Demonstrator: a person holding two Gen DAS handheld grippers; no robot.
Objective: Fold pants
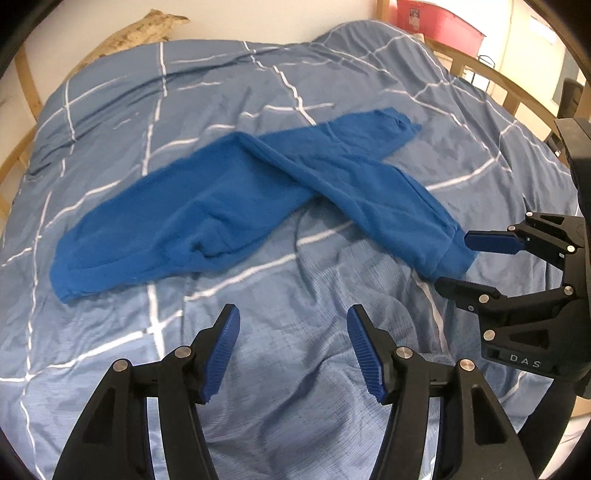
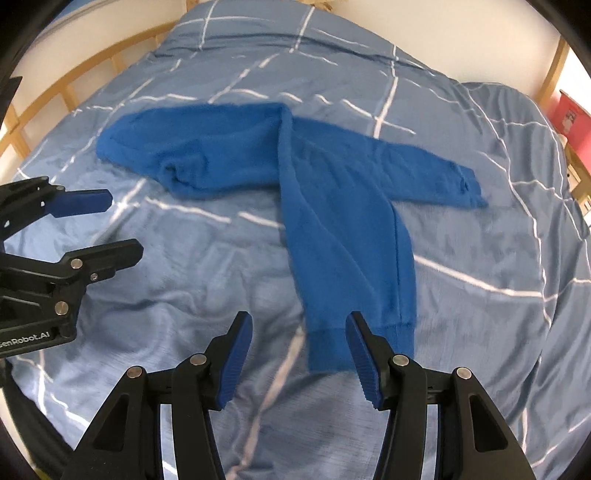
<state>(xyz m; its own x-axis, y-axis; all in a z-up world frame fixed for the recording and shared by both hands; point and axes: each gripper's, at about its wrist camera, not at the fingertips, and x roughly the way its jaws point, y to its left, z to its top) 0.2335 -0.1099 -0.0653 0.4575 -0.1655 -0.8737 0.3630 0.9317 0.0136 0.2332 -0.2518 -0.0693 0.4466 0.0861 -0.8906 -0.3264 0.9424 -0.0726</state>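
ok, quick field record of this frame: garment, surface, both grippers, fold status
garment: blue fleece pants, spread out, legs splayed apart
surface: blue checked duvet on a wooden-framed bed
left gripper: open, empty, over bare duvet
right gripper: open, holds nothing; the cuff of the near leg shows between its fingers
fold status: not started
background: red box

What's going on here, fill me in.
A person holds a gripper in each hand over a bed with a blue checked duvet. Blue pants lie spread on it, legs splayed and crossing, not yet folded. The right gripper is open beside one leg's cuff; the left gripper is open over bare duvet. Neither holds anything.
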